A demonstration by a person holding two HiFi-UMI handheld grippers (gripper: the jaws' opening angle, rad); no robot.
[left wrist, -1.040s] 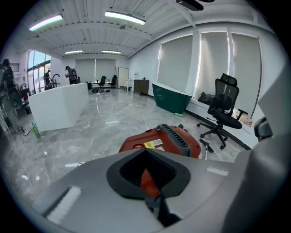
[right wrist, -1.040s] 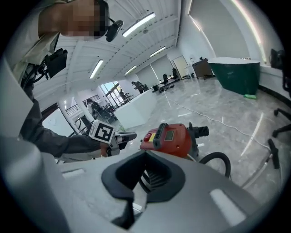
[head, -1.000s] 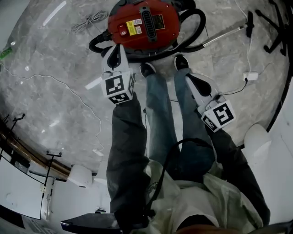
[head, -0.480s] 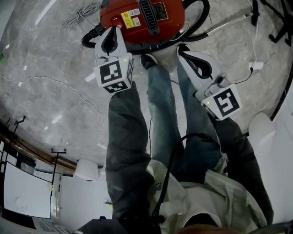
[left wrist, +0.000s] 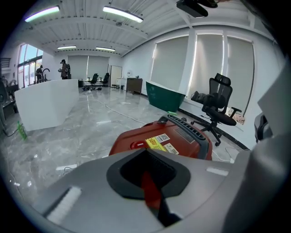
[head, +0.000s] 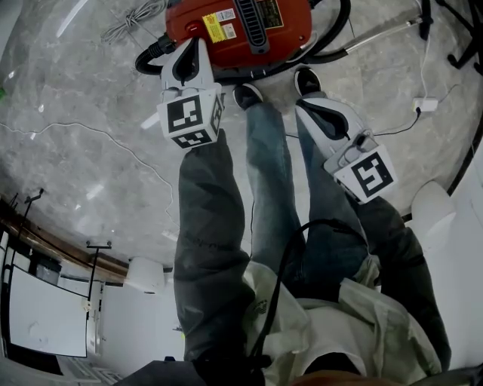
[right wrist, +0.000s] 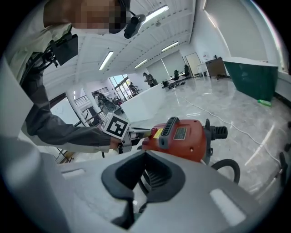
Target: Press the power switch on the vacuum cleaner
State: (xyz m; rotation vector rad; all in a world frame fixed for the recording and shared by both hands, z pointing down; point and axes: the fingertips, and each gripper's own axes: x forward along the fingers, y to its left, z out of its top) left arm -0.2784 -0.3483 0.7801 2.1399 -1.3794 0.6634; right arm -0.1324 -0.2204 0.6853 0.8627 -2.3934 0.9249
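Observation:
The red vacuum cleaner (head: 249,26) stands on the marble floor at the top of the head view, just beyond the person's shoes (head: 247,94). Its round red power switch (head: 194,27) sits on the near left of the body, beside yellow labels. My left gripper (head: 198,45) is shut, with its tip over the vacuum's left edge just short of the switch; whether it touches I cannot tell. The left gripper view shows the shut left gripper (left wrist: 146,150) with the switch (left wrist: 136,145) right behind it. My right gripper (head: 303,96) is shut and empty, held lower right, facing the vacuum (right wrist: 182,136).
A black hose (head: 336,34) loops round the vacuum's right side and a metal wand (head: 377,34) runs off right. A coiled cord (head: 139,19) lies top left. A white cable and adapter (head: 426,104) lie right, by a chair base (head: 460,22).
My left gripper has moved forward from the floor in front of the vacuum onto its left edge near the switch. The right gripper has edged forward a little.

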